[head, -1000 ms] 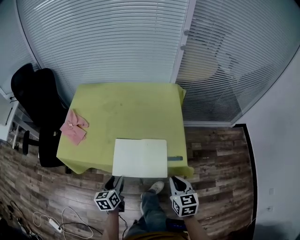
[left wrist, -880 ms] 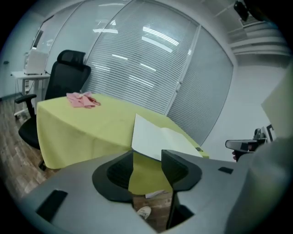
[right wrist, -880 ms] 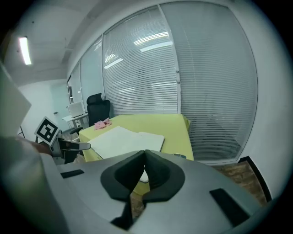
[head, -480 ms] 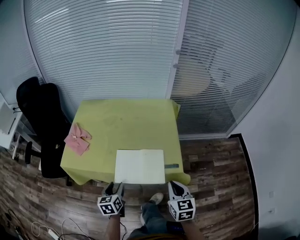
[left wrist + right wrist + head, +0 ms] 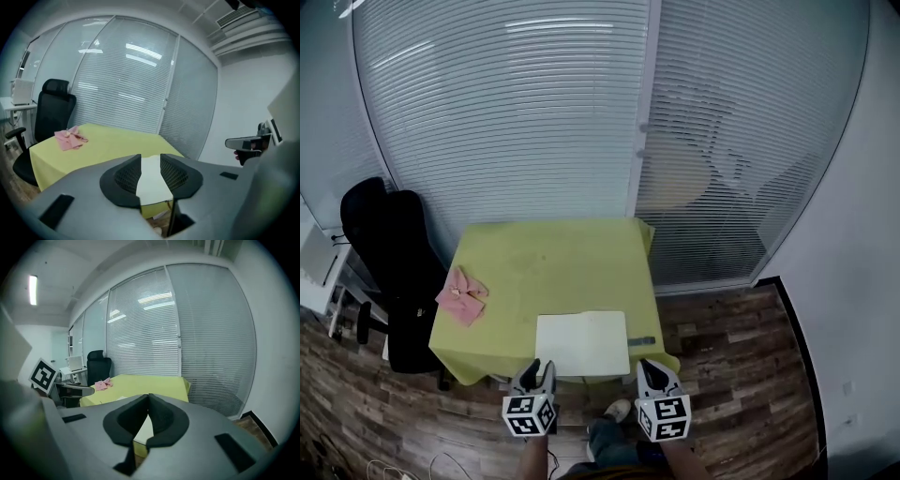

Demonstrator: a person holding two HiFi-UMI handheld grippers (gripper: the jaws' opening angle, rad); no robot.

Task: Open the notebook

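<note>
One notebook [image 5: 582, 344] (lower middle) looks light and floppy, so pinch its cover edge. Left gripper [image 5: 540, 367] is empty, its jaws apart but just closing. Right gripper [image 5: 647, 367] has its jaws pressed together.

Handheld units, left gripper [image 5: 536, 367] and right gripper [image 5: 649, 368]: grey shells, black jaw pads, each with a white cube [image 5: 529, 415] bearing black square markers. Legwear: apparently blue jeans [image 5: 609, 442]; pale shoe [image 5: 617, 410].

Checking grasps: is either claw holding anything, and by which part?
Nothing is held. The left claw has just been closing its jaws, nothing between them; the right claw is shut, empty. The notebook lies untouched.
</note>
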